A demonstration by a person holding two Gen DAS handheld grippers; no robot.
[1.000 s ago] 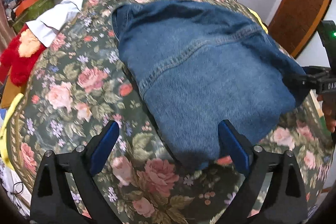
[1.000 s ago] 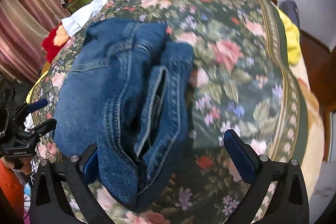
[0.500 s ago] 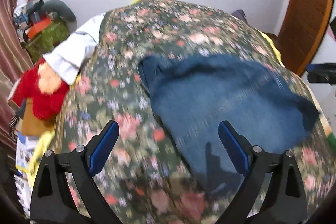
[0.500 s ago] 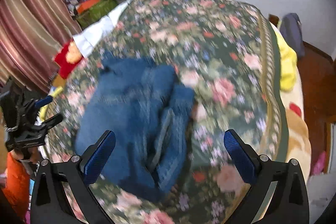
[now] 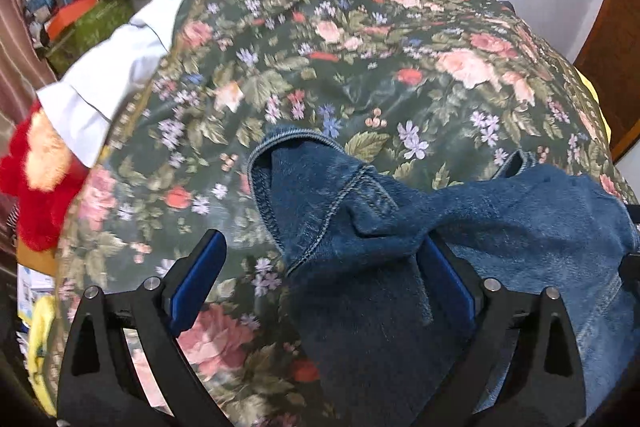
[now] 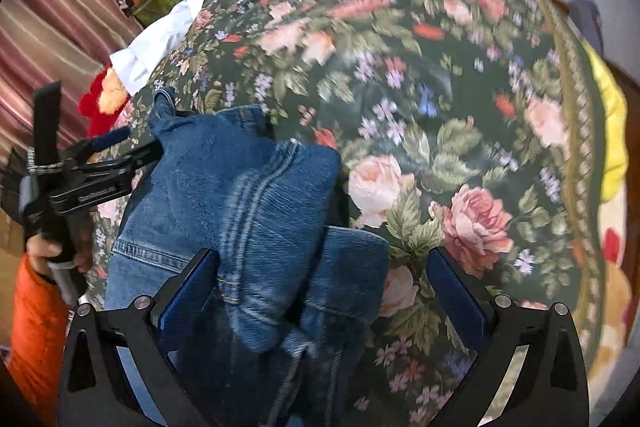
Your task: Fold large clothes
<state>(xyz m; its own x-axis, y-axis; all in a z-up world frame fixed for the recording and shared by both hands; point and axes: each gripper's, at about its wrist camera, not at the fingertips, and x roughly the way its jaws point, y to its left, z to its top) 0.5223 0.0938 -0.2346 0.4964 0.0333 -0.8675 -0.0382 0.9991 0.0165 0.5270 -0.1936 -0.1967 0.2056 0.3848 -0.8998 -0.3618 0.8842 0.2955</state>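
Folded blue jeans (image 5: 360, 227) lie on the floral bedspread (image 5: 360, 67), bunched into a thick bundle. My left gripper (image 5: 320, 279) is open, with the near left part of the denim between its fingers and a fold draped over the right finger (image 5: 444, 279). In the right wrist view the jeans (image 6: 248, 195) show stacked layers and a seam. My right gripper (image 6: 322, 299) is open astride their near right end. The left gripper (image 6: 140, 143) shows at the jeans' far left edge, held by a hand (image 6: 44, 251) in an orange sleeve.
A red plush toy (image 5: 36, 187) and a white cloth (image 5: 112, 75) lie at the bed's left edge, and a pile of clutter (image 5: 80, 7) sits behind them. A yellow blanket (image 6: 608, 115) hangs off the right side. A wooden door (image 5: 612, 67) stands far right.
Both grippers had lifted up and back from the jeans half a second ago; now they are low again, each astride an end of the bundle, which looks more bunched.
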